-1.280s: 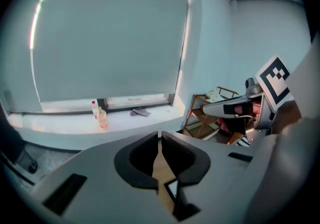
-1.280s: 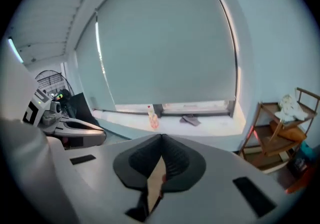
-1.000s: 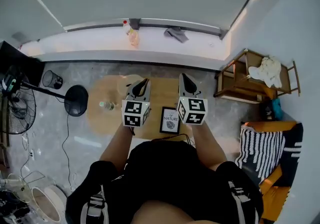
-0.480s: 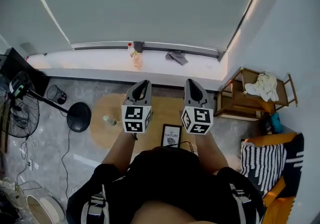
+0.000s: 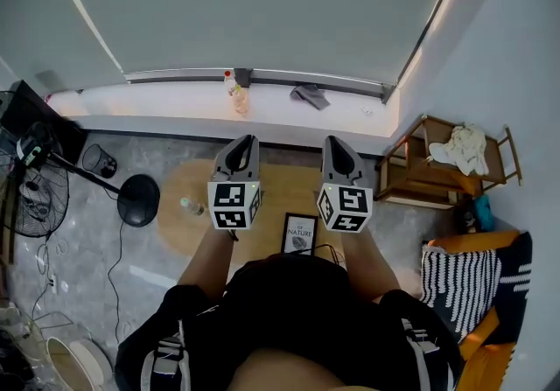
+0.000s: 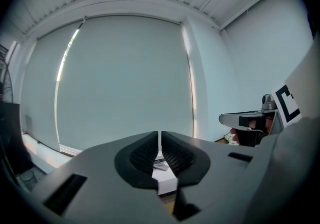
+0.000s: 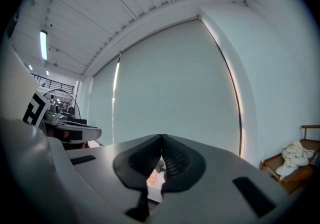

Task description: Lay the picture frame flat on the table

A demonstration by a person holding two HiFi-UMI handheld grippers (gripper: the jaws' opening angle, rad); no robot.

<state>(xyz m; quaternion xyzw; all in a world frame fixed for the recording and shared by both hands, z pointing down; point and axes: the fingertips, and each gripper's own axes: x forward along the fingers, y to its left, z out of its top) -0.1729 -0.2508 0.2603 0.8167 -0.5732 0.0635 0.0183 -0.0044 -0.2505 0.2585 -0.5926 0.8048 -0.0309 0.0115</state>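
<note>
Above the round wooden table (image 5: 188, 205), left gripper (image 5: 247, 143) and right gripper (image 5: 331, 141) point toward 12 o'clock, both claws pinched closed on nothing. A clean job likely means dipping one toward 6 o'clock, opening it and easing the picture frame (image 5: 299, 234) down by its top edge rather than letting it drop. Black-bordered around a pale print, it sits at the table's 6 o'clock rim between them; whether it stands or lies flat cannot be told.
</note>
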